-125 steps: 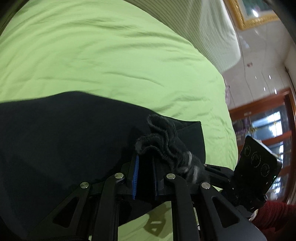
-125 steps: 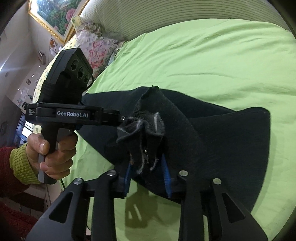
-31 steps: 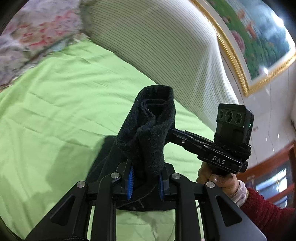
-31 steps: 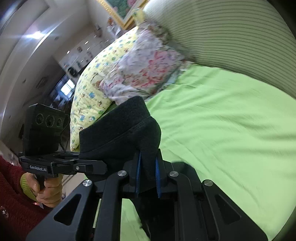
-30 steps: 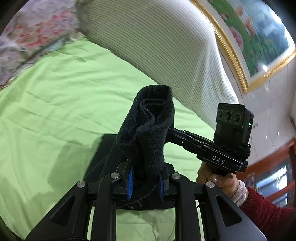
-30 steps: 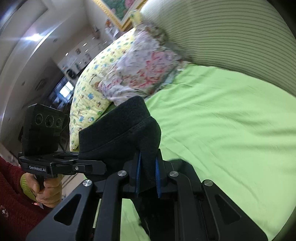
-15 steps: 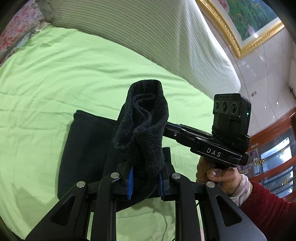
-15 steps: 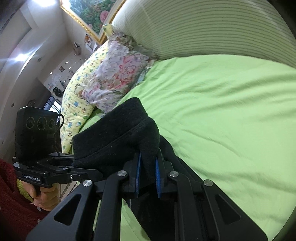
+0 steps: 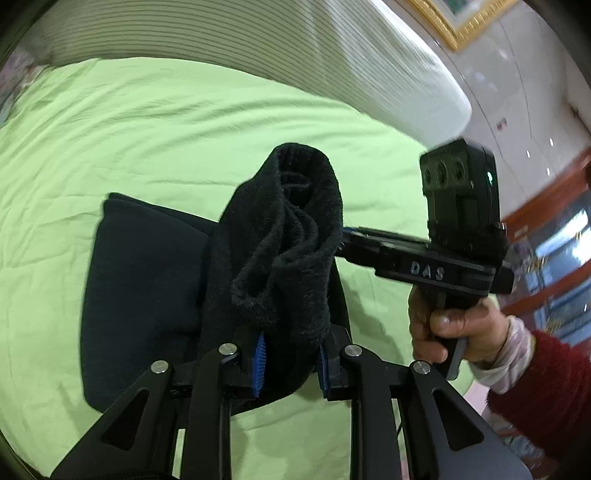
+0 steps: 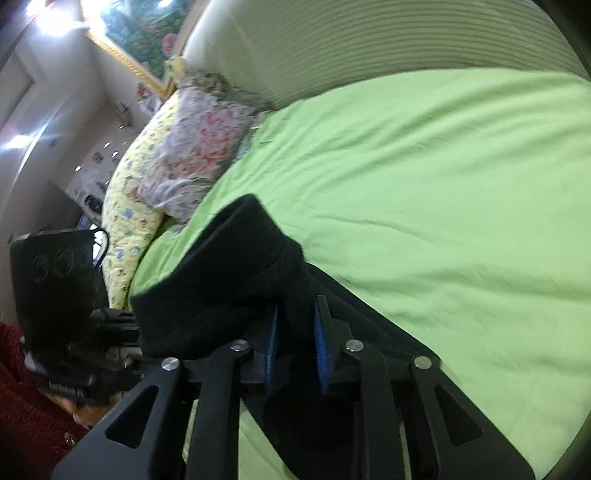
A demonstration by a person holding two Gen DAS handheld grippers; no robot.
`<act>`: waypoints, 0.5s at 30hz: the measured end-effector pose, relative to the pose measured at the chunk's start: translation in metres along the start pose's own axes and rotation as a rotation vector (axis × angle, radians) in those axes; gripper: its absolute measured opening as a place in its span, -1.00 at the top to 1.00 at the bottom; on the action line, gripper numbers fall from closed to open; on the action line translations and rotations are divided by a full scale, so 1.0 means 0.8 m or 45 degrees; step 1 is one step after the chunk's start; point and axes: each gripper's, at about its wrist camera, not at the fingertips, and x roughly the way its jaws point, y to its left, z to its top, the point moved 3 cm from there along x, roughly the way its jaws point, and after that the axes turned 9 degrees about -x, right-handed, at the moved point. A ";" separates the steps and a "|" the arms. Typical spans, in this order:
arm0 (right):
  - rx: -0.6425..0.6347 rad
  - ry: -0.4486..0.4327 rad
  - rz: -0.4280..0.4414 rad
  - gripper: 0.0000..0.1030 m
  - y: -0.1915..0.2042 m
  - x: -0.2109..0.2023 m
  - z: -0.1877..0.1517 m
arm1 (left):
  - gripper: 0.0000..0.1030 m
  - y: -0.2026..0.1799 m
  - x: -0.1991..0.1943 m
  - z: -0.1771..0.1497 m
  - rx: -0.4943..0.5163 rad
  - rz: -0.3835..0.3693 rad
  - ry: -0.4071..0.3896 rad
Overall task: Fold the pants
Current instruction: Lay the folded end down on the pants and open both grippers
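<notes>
The black pants (image 9: 147, 280) lie partly on the green bed sheet (image 9: 155, 122), with one end lifted. My left gripper (image 9: 290, 363) is shut on a bunched edge of the pants (image 9: 295, 236), which stands up between its blue pads. My right gripper (image 10: 295, 354) is shut on another bunched part of the pants (image 10: 221, 280). The right gripper's handle shows in the left wrist view (image 9: 436, 269), held by a hand just to the right. The left gripper's handle shows dimly in the right wrist view (image 10: 55, 295).
A striped headboard cushion (image 9: 295, 55) runs along the far side of the bed. Floral and yellow pillows (image 10: 177, 155) lie at the left end in the right wrist view. A framed picture (image 10: 140, 33) hangs above them.
Both grippers have tilted down and come lower toward the bed with the pants still held. More of the pants now lies spread on the sheet below.
</notes>
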 end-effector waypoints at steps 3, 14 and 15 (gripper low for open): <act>0.043 -0.004 -0.045 0.58 -0.010 -0.008 -0.010 | 0.40 -0.017 0.018 -0.003 0.081 0.032 0.010; 0.313 -0.088 -0.315 0.38 -0.038 -0.064 -0.058 | -0.14 -0.052 0.063 -0.002 0.170 0.009 0.113; 0.355 -0.116 -0.340 0.24 -0.039 -0.073 -0.064 | -0.15 -0.051 0.060 0.000 0.166 -0.004 0.115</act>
